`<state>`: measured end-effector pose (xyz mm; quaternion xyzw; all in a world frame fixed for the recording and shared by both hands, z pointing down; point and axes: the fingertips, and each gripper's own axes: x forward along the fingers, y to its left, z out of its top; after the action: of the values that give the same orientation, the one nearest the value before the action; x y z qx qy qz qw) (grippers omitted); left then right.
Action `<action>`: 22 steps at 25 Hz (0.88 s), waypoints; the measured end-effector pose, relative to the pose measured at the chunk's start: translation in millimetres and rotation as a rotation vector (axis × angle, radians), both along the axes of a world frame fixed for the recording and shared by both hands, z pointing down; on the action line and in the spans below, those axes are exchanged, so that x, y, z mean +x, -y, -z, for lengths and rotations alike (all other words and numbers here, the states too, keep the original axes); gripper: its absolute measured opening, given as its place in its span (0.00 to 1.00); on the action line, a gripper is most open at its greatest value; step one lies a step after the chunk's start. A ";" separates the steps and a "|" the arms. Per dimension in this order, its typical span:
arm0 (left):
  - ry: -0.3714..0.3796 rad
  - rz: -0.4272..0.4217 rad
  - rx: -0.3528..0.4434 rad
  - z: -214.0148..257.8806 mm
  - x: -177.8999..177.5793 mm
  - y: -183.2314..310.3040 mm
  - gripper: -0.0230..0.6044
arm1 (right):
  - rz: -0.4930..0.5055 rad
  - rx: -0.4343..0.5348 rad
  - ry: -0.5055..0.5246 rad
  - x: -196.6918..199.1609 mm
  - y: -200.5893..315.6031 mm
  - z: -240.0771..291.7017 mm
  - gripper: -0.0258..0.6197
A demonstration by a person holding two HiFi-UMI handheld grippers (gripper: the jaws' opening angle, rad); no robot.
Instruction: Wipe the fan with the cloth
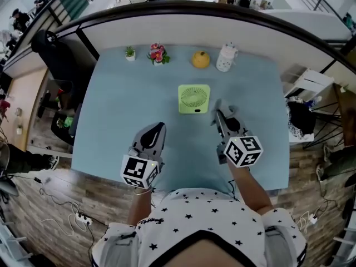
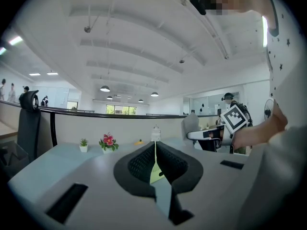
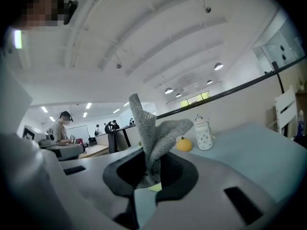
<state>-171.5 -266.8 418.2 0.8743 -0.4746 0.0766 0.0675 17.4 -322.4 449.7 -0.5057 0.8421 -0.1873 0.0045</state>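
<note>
Head view: green fan (image 1: 194, 98) lies flat on the blue table (image 1: 111, 104), just ahead-left of the right gripper (image 1: 219, 117); the left gripper (image 1: 158, 130) is farther off. Left gripper view: jaws pressed together, nothing between. Right gripper view: jaws clamp the grey cloth (image 3: 151, 133).

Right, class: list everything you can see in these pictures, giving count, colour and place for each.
Table: one, light blue, under everything.
Fan: one, light green, mid-table, ahead of both grippers.
Potted plant: one, green in a white pot, far edge, leftmost.
Potted flowers: one, pink, far edge, right of the plant.
Fruit-shaped object: one, yellow, far edge, right of the flowers.
Spotted bottle: one, white, far edge, rightmost.
Office chair: one, black, off the table's far left corner.
Cloth: one, grey, held in the right gripper.
Left gripper: one, grey, jaws together, empty.
Right gripper: one, grey, clamped on the cloth.
</note>
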 end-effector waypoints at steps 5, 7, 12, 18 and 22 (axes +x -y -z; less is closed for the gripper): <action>0.020 -0.004 0.014 9.9 18.8 -12.8 0.09 | 0.076 0.053 0.057 -1.7 -18.4 35.5 0.11; 0.020 -0.002 0.017 13.3 25.4 -16.6 0.09 | 0.107 0.073 0.074 -2.6 -27.3 47.8 0.11; 0.021 -0.010 0.037 22.8 42.4 -26.9 0.09 | 0.155 0.098 0.080 -1.3 -46.7 61.3 0.11; 0.026 -0.003 0.032 23.4 53.7 -37.8 0.09 | 0.176 0.094 0.065 7.3 -57.9 59.4 0.11; 0.036 -0.004 0.027 23.5 60.0 -42.4 0.09 | 0.180 0.099 0.073 12.4 -62.6 61.3 0.11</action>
<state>-111.4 -224.4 394.7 0.8745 -0.4750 0.0861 0.0473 29.8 -259.8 388.3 -0.4201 0.8916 -0.1632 0.0434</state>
